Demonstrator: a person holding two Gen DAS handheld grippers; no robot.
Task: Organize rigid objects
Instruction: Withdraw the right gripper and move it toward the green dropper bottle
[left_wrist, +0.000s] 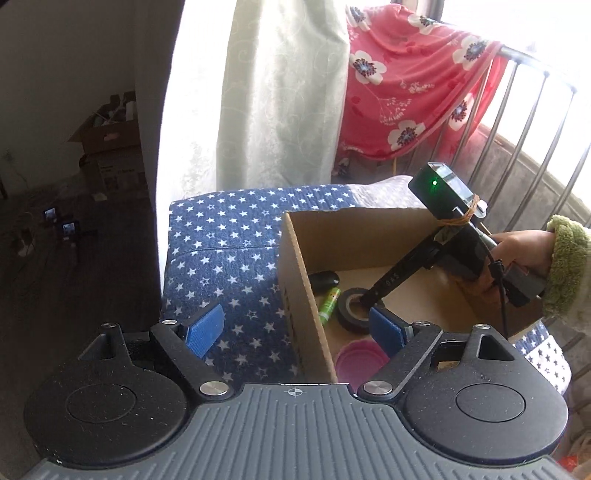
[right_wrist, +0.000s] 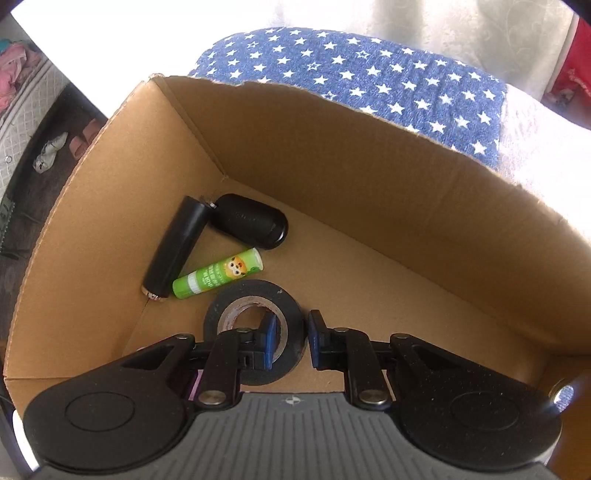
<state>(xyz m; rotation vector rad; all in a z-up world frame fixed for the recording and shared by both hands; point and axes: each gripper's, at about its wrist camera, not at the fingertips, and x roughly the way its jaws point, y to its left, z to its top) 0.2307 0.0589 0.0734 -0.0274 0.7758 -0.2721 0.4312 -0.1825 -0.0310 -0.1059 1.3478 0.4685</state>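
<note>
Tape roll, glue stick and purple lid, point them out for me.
tape roll (right_wrist: 225, 301), right wrist view, black outer band.
glue stick (right_wrist: 218, 273), right wrist view, green barrel.
purple lid (left_wrist: 356, 360), left wrist view, top face.

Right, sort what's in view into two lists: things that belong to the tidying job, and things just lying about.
Part of the job:
- cardboard box
- black tape roll, gripped through its wall by the right gripper
- green glue stick
- black cylinder
- black oval case
- pink lid
- left gripper, open and empty

Just lying about:
- star-patterned blue cover
- floral red cloth
- curtain
- boxes on the floor
</note>
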